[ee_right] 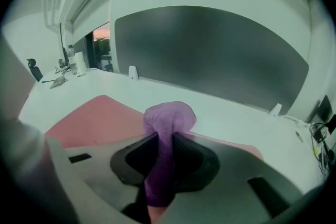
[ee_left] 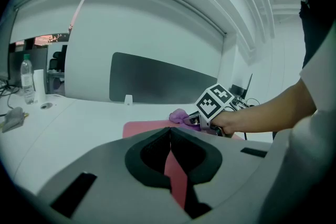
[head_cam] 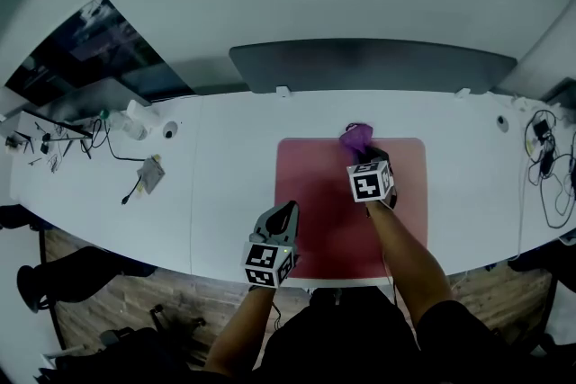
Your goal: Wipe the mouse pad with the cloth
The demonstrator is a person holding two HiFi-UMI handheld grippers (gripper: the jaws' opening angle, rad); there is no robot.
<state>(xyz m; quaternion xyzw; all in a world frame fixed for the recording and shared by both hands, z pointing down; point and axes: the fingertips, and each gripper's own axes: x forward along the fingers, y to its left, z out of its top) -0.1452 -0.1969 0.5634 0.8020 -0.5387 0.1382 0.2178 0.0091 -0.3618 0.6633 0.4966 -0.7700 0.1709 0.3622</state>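
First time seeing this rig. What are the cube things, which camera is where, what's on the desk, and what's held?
No robot here: a person holds a two-jaw gripper in each hand; the marker cubes are part of them. The top-down picture comes from a camera on the person's head; the other two come from cameras riding on each gripper, looking along its jaws. On the white desk lies a pink mouse pad, with a dark divider panel behind and a plastic bottle far left. The right gripper is shut on a purple cloth at the pad's far edge. The left gripper is shut and empty, at the pad's near left edge.
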